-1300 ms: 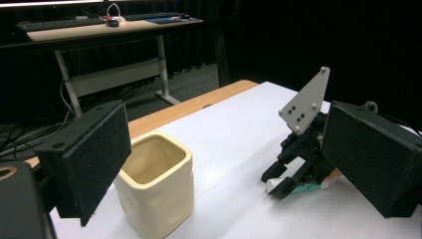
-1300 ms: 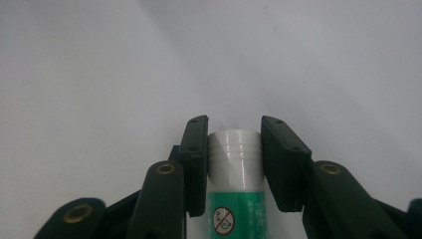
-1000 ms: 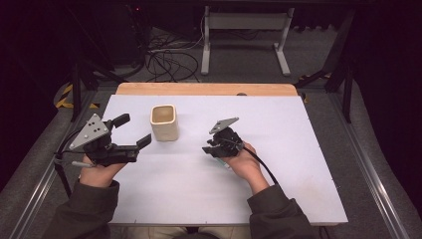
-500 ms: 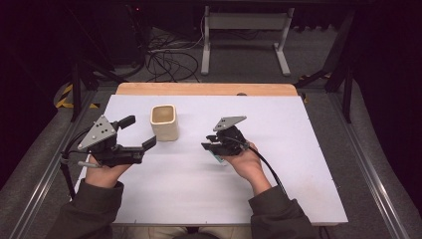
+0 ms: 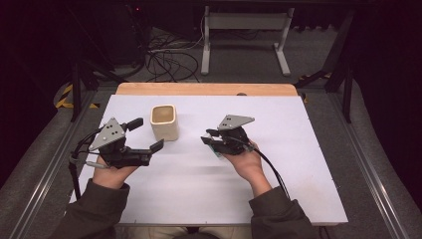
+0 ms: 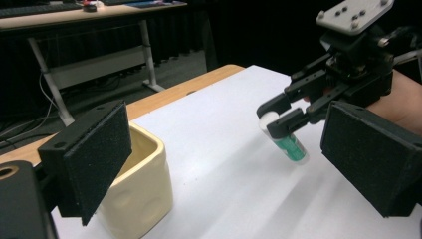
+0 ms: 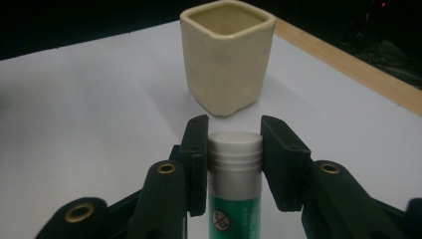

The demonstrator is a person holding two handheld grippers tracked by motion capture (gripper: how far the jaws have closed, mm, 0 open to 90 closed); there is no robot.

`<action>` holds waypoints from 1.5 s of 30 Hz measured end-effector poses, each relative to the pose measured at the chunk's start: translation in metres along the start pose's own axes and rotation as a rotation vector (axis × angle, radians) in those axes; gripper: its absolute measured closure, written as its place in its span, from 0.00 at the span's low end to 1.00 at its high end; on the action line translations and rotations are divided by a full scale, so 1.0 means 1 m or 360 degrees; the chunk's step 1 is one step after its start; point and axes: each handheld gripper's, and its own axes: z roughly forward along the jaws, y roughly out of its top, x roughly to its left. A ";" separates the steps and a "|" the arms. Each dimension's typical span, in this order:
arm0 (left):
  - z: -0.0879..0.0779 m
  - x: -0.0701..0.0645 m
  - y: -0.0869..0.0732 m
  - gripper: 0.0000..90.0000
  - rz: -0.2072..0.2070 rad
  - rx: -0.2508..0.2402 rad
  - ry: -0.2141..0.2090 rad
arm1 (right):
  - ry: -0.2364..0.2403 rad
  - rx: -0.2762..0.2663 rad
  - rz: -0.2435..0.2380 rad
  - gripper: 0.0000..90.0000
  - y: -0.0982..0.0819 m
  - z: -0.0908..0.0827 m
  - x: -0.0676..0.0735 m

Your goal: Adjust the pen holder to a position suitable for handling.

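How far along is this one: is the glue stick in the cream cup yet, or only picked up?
Done: the right gripper is shut on the glue stick near its white cap, and it looks lifted off the table. In hand: the stick is carried, pointing towards the cream cup. Left: it is not yet in the cup, which looks empty. The left gripper waits open beside the cup.
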 end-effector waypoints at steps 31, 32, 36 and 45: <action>0.051 -0.032 -0.029 0.09 -0.0039 0.0011 -0.0126 | -0.0028 -0.0403 -0.0093 0.73 0.020 -0.030 0.023; 0.051 -0.033 -0.029 0.10 -0.0041 0.0001 -0.0133 | -0.0026 -0.0410 -0.0100 0.73 0.021 -0.030 0.024; 0.054 -0.038 -0.031 0.11 -0.0034 -0.0021 -0.0153 | -0.0014 -0.0454 -0.0114 0.73 0.023 -0.032 0.030; 0.061 -0.049 -0.035 0.14 -0.0007 -0.0052 -0.0202 | 0.0040 -0.0533 -0.0146 0.73 0.027 -0.029 0.043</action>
